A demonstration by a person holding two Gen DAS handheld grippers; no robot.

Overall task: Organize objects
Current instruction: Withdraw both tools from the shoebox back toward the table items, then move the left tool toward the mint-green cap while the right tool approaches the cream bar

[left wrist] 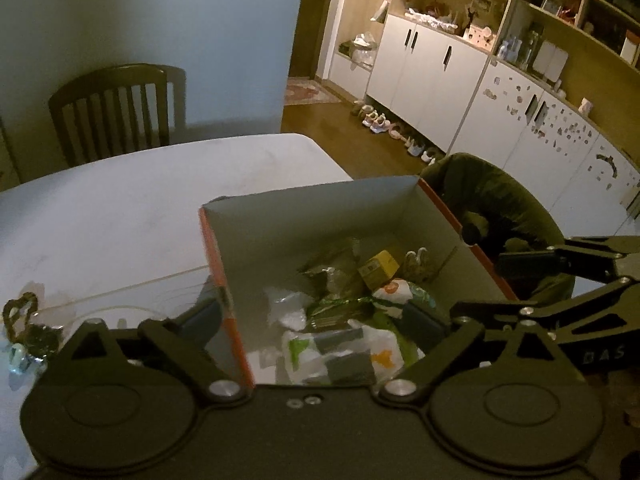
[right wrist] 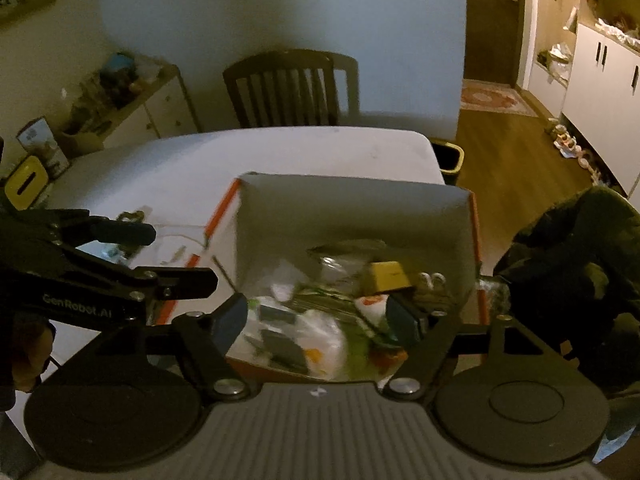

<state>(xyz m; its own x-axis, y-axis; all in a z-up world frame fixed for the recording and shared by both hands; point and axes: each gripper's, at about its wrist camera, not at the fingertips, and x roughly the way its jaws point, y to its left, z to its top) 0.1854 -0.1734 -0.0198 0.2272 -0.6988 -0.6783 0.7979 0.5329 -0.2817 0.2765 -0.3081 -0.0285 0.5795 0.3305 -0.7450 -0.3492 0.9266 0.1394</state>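
Box [left wrist: 320,216]: on the table [left wrist: 140,200], at 12 o'clock of both grippers; holds collected packets, a yellow carton [left wrist: 379,267]
Left gripper [left wrist: 316,320]: jaws spread, empty; straddles the box's orange left wall
Right gripper [right wrist: 316,316]: jaws spread, empty; above contents, likely just released
Loose items [left wrist: 24,328]: at 9 o'clock, outside; probably next

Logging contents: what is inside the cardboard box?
The box holds a yellow carton, white plastic bags, green wrappers and a clear packet. Anything beneath this pile is covered.

Wooden chair [right wrist: 290,88] behind table [right wrist: 200,160]; white cabinets [left wrist: 432,68].
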